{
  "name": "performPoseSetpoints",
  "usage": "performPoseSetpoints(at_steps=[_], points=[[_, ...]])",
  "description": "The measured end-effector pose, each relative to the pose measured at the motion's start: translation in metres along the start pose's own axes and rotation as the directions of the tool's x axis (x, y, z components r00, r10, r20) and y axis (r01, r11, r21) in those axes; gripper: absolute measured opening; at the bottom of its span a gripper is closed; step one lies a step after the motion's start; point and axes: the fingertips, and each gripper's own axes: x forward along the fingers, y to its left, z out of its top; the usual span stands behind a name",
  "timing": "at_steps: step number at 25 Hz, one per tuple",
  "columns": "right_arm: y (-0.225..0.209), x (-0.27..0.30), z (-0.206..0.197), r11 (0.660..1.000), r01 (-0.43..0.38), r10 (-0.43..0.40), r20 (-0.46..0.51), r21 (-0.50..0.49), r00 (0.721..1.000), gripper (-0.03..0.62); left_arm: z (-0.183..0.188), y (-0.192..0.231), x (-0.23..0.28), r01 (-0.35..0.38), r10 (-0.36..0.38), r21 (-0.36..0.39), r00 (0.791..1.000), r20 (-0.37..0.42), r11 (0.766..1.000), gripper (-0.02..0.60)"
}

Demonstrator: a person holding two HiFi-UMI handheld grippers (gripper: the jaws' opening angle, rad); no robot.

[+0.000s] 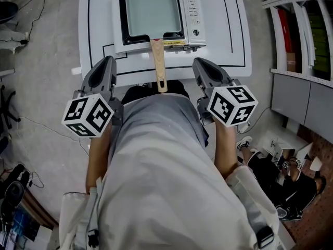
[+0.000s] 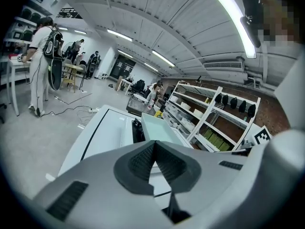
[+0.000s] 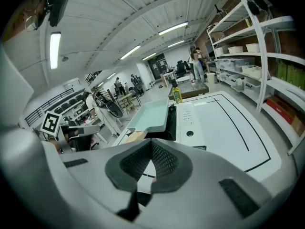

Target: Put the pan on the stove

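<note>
Pan: on stove, placing seemingly done
Left tongs: closed, empty
Right tongs: closed, empty
Next: likely nothing

Stove burner: hidden under the pan.
Stove button labels: too small to read.
Surface far edge: cut off by the head view's top edge.
</note>
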Motion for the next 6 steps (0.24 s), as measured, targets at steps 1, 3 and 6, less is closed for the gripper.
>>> performPoseSetpoints(at_steps=[1,3,6], points=[[-0.0012,0.0009,-0.0009,1.0,0.01,-0.01,-0.007,0.002,1.0,0.009,-0.0012,0.001,0.0002,0.0,0.0,-0.003,1.0,-0.004,1.0,0.002],[-0.001,0.0019,-0.0024,1.0,0.02,-0.02,-0.014,0.005,1.0,0.009,-0.0032,0.0034,0.0001,-0.001,0.001,-0.008,1.0,-0.011,1.0,0.002],[0.002,0.0015,-0.0047,1.0,0.025,-0.025,-0.018,0.007,1.0,0.009,-0.0064,0.0067,-0.0009,-0.004,0.003,-0.02,1.0,-0.018,1.0,0.002]])
